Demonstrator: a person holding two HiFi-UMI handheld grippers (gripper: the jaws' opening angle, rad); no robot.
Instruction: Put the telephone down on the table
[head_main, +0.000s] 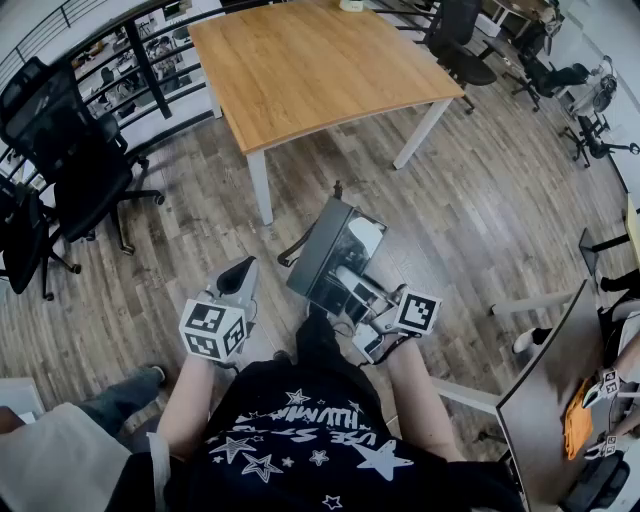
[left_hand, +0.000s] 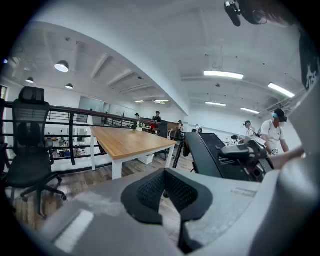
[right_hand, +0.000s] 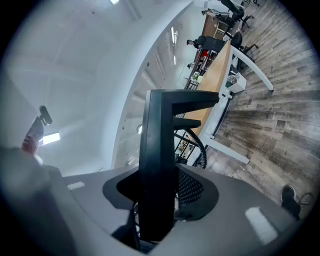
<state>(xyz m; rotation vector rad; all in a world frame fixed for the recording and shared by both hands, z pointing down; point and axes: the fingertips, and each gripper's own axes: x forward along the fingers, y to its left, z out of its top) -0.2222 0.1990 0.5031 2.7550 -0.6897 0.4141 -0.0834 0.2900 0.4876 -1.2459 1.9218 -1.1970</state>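
A black desk telephone (head_main: 335, 255) with a coiled cord (right_hand: 197, 145) hangs above the wooden floor, and my right gripper (head_main: 350, 290) is shut on its edge. In the right gripper view the telephone (right_hand: 157, 165) stands upright between the pads of that gripper (right_hand: 160, 200). My left gripper (head_main: 238, 278) is level with it on the left, shut and empty. Through the left gripper (left_hand: 167, 192) I see the telephone (left_hand: 215, 155) to the right. The wooden table (head_main: 320, 70) stands ahead, its top (left_hand: 125, 140) bare apart from a small object (head_main: 350, 5) at the far edge.
Black office chairs (head_main: 70, 160) stand at the left by a dark railing (head_main: 140, 50). More chairs (head_main: 460, 40) are beyond the table's right end. A dark desk (head_main: 550, 400) is at my right. People (left_hand: 272, 127) stand in the background.
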